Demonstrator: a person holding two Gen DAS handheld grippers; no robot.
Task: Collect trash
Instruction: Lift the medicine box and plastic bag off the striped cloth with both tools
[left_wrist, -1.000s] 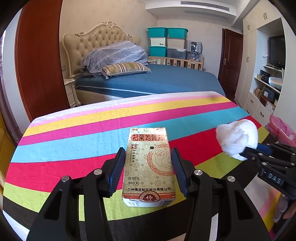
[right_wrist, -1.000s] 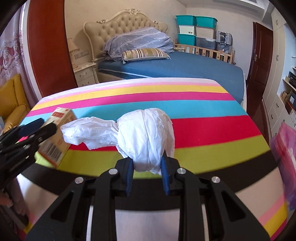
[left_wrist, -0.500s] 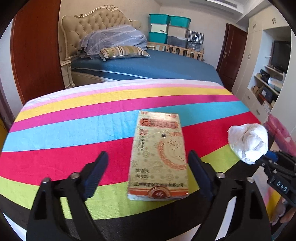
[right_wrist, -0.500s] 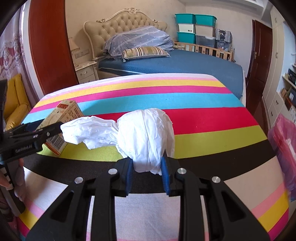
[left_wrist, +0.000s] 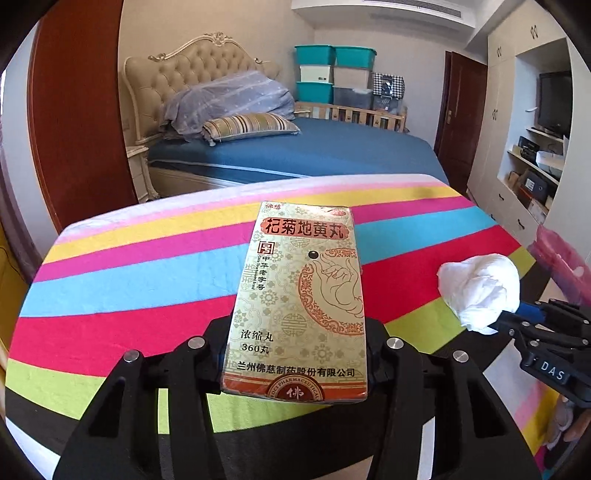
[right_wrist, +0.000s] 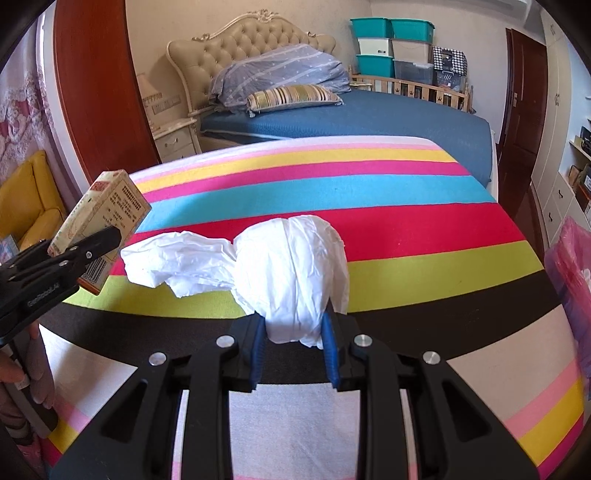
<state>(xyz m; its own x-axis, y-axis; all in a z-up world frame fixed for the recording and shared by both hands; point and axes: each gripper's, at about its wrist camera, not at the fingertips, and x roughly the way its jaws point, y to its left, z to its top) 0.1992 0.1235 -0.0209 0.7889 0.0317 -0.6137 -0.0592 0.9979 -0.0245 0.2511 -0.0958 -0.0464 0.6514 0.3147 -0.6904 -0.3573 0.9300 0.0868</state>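
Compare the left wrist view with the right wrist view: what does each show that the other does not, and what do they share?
Only the left wrist view shows the printed gold front of the medicine box, a television on the shelves, and the left gripper from behind, its jaws just closed onto the box.

Only the right wrist view shows a yellow chair, a bedside cabinet and the box's barcode side.

Both show the box, the white tissue wad clamped in the right gripper, the striped cloth, the bed and a pink bag.
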